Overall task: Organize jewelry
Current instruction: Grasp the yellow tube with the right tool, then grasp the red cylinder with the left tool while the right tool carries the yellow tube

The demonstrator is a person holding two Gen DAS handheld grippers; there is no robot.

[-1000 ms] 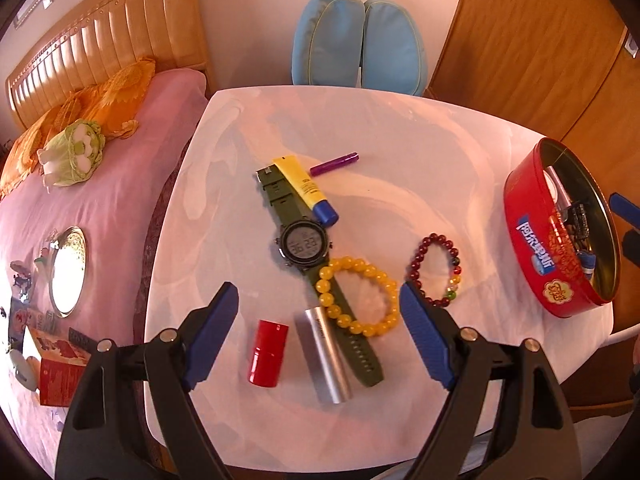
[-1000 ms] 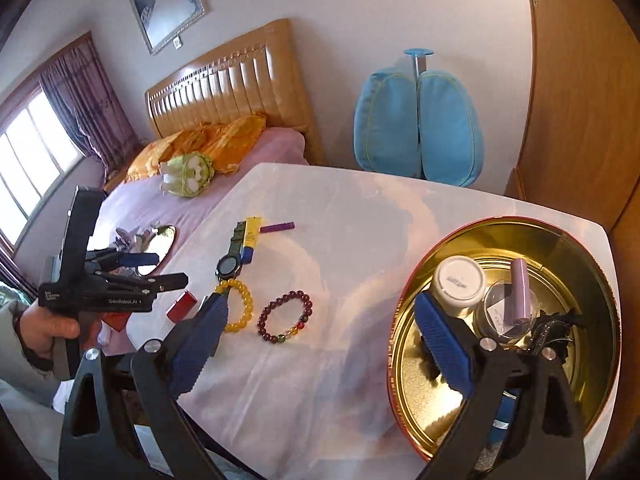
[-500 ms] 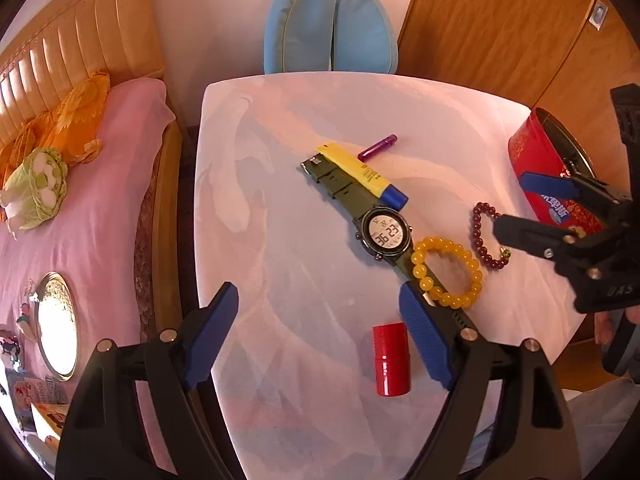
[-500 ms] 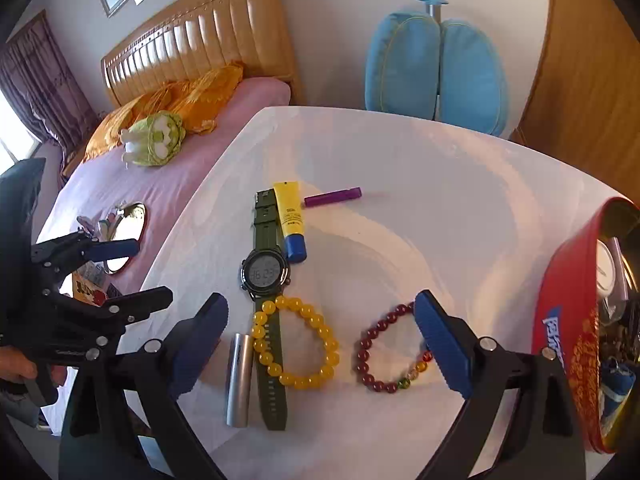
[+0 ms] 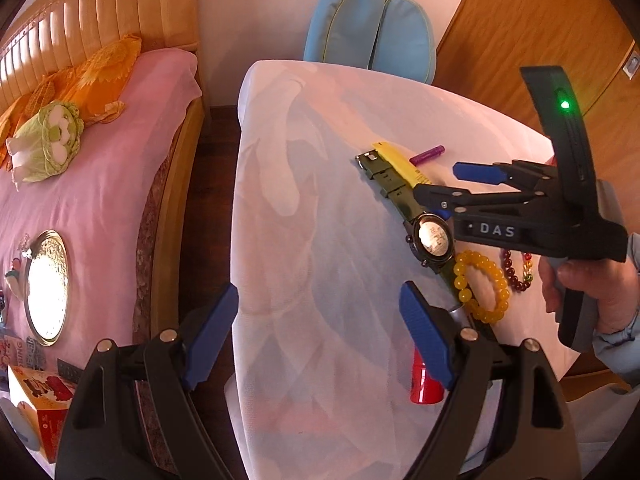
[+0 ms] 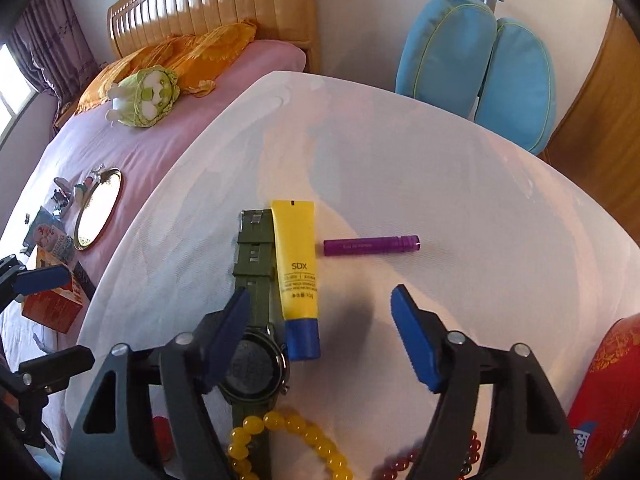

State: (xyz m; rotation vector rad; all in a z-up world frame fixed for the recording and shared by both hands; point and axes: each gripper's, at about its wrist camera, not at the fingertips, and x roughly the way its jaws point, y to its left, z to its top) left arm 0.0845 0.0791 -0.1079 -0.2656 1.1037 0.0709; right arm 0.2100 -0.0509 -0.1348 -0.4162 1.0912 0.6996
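A green-strap watch [image 6: 256, 364] lies on the white table [image 6: 460, 200], with a yellow tube with a blue cap [image 6: 298, 276] beside it and a purple stick [image 6: 370, 245] to the right. A yellow bead bracelet [image 6: 288, 444] and a dark red bead bracelet [image 5: 516, 274] lie nearer. My right gripper [image 6: 320, 340] is open and empty, low over the tube's cap and the watch face; it also shows in the left wrist view [image 5: 444, 182]. My left gripper [image 5: 320, 340] is open and empty over the table's left part. The watch [image 5: 430, 236] and yellow bracelet [image 5: 482, 286] lie to its right.
A red tin [image 6: 612, 392] stands at the table's right edge. A red cap [image 5: 424, 382] and a silver tube [image 5: 456, 312] lie behind my left gripper's right finger. A bed [image 5: 92, 168] with a plush toy and a round mirror [image 5: 46, 286] is on the left. A blue chair [image 6: 492, 64] stands behind the table.
My right gripper has moved forward and down from over the bracelets to over the tube and watch. My left gripper has swung further left, away from the objects.
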